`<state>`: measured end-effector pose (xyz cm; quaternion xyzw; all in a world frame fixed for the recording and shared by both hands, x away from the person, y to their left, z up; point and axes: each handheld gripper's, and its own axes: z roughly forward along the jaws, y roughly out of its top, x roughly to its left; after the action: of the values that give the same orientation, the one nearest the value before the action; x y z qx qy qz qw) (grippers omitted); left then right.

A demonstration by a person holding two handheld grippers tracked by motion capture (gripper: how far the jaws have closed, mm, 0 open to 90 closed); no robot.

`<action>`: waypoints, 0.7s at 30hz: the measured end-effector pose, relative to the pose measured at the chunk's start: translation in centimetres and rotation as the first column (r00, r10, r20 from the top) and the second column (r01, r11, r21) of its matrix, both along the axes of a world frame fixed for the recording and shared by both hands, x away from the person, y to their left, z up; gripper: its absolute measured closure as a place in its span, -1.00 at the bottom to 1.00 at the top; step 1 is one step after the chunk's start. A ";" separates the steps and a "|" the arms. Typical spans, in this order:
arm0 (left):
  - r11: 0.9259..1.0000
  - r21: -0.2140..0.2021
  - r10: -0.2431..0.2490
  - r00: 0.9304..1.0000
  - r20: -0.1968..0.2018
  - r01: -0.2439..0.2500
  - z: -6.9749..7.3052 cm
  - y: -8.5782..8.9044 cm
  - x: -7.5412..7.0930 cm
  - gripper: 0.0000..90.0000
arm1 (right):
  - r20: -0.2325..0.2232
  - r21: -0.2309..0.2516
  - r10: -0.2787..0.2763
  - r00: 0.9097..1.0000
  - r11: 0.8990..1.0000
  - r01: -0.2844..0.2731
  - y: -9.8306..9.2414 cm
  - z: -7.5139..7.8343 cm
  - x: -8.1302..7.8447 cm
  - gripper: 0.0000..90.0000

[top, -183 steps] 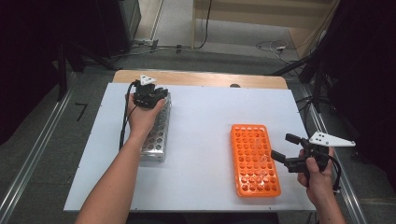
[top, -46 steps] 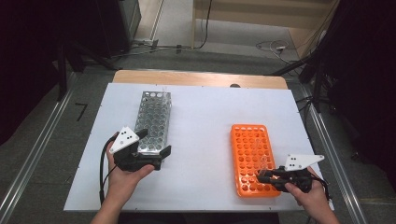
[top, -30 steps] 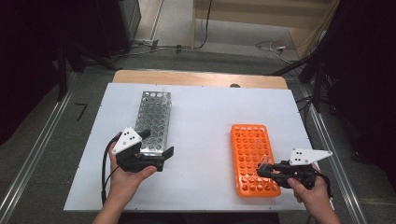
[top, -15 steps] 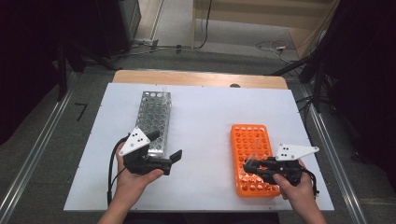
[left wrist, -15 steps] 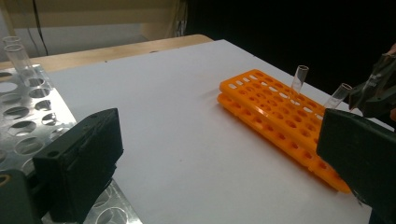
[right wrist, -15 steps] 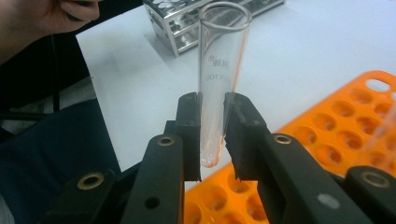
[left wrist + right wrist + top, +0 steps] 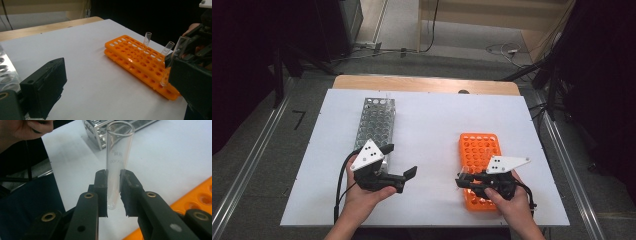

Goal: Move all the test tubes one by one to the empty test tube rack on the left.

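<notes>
Right gripper point(image 7: 113, 192) carries a clear glass test tube point(image 7: 117, 167) beside the orange plastic tube rack point(image 7: 480, 167).

Its jaws are clenched on the tube's lower half, holding it upright just off the orange rack's near left corner, above the white surface point(image 7: 432, 125). The left gripper point(image 7: 399, 172), jaws spread wide and grasping nothing, hovers left of the orange rack, by the near end of the silver metal rack point(image 7: 374, 122). Two more clear tubes point(image 7: 147, 41) stand in the orange rack.

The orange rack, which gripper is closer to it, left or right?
Right. The right gripper holds a test tube at the orange rack's near left edge; the left gripper is off to its left, beside the metal rack.
</notes>
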<state>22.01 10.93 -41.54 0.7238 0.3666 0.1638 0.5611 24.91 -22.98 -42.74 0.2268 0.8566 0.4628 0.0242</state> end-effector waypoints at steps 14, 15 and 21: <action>0.994 -0.010 -0.105 0.994 -0.017 0.105 -0.4 -2.5 -0.5 -0.87 | -0.032 -0.001 0.027 0.999 1.000 -0.027 2.7 -1.1 -0.6 0.63; 0.993 -0.016 -0.120 0.993 -0.020 0.120 -0.4 -2.7 -0.5 -0.84 | -0.033 -0.004 0.030 0.999 1.000 -0.030 2.9 -1.1 -0.7 0.63; 0.984 -0.020 -0.178 0.984 -0.027 0.177 -0.7 -3.9 -0.8 -0.68 | -0.036 -0.006 0.040 0.999 0.999 -0.041 3.8 -1.4 -1.0 0.63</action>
<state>21.16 7.02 -42.20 0.7508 0.3101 0.0997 0.5746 23.89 -19.20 -44.13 0.2176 0.8630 0.4560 0.0000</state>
